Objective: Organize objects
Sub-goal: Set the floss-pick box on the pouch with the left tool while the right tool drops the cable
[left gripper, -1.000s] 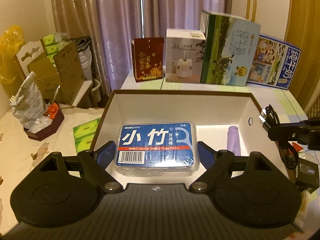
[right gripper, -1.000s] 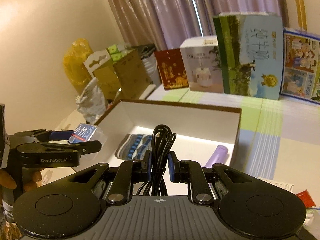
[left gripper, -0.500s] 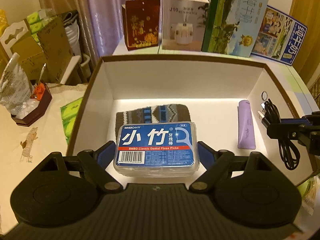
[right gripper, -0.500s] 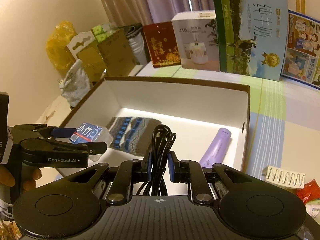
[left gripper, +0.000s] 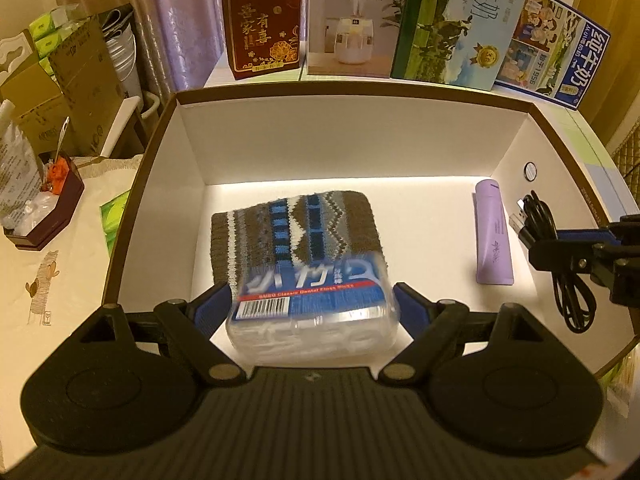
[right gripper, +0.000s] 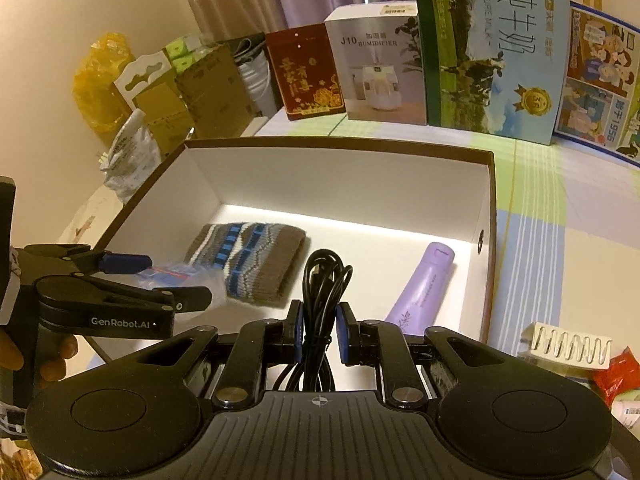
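My left gripper (left gripper: 312, 300) is shut on a clear box of dental floss picks (left gripper: 312, 320) with a blue label. The box is blurred and tipped forward between the pads. It hangs low inside the white, brown-rimmed box (left gripper: 360, 88), over the near edge of a folded knitted cloth (left gripper: 296, 232). A purple tube (left gripper: 494, 236) lies at the right of the floor. My right gripper (right gripper: 320, 328) is shut on a coiled black cable (right gripper: 324, 276), held over the box's near side between the cloth (right gripper: 248, 260) and the tube (right gripper: 424, 284). The left gripper (right gripper: 172, 280) shows at the left.
Behind the box stand a red carton (left gripper: 264, 24), a humidifier carton (left gripper: 352, 20) and milk cartons (left gripper: 460, 24). A small brown tray (left gripper: 44, 208) sits on the left table. A white ridged item (right gripper: 568, 344) and a red packet (right gripper: 616, 376) lie right of the box.
Both grippers have sunk toward the box and tilted downward, so more of its floor shows. The floss box has tipped forward between the left pads and now blurs.
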### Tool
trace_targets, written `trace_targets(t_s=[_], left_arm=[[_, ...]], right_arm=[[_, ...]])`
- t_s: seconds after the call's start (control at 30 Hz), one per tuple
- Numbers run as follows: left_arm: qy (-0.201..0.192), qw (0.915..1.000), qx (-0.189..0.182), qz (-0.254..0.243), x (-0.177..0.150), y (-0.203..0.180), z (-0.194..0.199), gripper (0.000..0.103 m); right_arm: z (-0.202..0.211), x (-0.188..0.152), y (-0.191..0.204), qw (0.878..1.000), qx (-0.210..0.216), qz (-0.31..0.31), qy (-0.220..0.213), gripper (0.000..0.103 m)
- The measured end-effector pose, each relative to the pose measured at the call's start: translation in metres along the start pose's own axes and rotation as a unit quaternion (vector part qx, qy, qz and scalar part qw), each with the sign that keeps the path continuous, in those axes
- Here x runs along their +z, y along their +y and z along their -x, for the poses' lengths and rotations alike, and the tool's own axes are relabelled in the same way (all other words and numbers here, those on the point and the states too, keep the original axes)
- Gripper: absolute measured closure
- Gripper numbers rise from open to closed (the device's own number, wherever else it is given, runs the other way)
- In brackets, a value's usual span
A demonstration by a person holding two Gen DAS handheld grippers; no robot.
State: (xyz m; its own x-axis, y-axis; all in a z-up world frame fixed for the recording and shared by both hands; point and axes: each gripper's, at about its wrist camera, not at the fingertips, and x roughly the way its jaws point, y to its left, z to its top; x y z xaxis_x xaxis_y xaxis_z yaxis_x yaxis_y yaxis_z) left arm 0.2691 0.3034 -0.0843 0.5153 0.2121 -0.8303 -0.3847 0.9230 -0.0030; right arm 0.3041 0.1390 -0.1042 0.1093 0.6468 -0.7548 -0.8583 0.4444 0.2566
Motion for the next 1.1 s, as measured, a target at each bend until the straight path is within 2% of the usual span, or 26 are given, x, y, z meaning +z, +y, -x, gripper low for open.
trace_targets(t_s=[0.43, 0.57, 0.63, 0.7, 0.93, 1.0, 1.1], left_arm=[[-0.001, 1.0000, -0.001, -0.004, 0.002, 0.005, 0.005, 0.016], [0.003, 1.0000, 0.002, -0.004, 0.000, 0.006, 0.006, 0.014], [0.006, 1.0000, 0.002, -0.005, 0.000, 0.006, 0.007, 0.014], [0.008, 1.0000, 0.003, -0.005, -0.002, 0.006, 0.008, 0.013], [0.016, 0.9998, 0.004, -0.007, -0.006, 0.005, 0.014, 0.012], [0.016, 0.9998, 0.006, -0.005, -0.006, 0.004, 0.016, 0.012], [0.013, 0.9999, 0.007, 0.000, -0.006, 0.004, 0.021, 0.012]], right_arm=[[-0.009, -0.002, 0.005, 1.000, 0.000, 0.001, 0.013, 0.089], [-0.008, 0.000, 0.005, 1.000, 0.008, -0.005, -0.003, 0.089], [-0.007, 0.001, 0.005, 1.000, 0.005, -0.008, -0.009, 0.082], [-0.004, 0.002, 0.004, 1.000, 0.005, -0.009, -0.013, 0.061], [0.002, -0.002, 0.003, 1.000, 0.001, -0.009, -0.009, 0.048], [0.004, -0.004, 0.003, 1.000, -0.001, -0.011, -0.010, 0.041], [0.008, -0.007, 0.003, 1.000, -0.001, -0.013, -0.012, 0.038]])
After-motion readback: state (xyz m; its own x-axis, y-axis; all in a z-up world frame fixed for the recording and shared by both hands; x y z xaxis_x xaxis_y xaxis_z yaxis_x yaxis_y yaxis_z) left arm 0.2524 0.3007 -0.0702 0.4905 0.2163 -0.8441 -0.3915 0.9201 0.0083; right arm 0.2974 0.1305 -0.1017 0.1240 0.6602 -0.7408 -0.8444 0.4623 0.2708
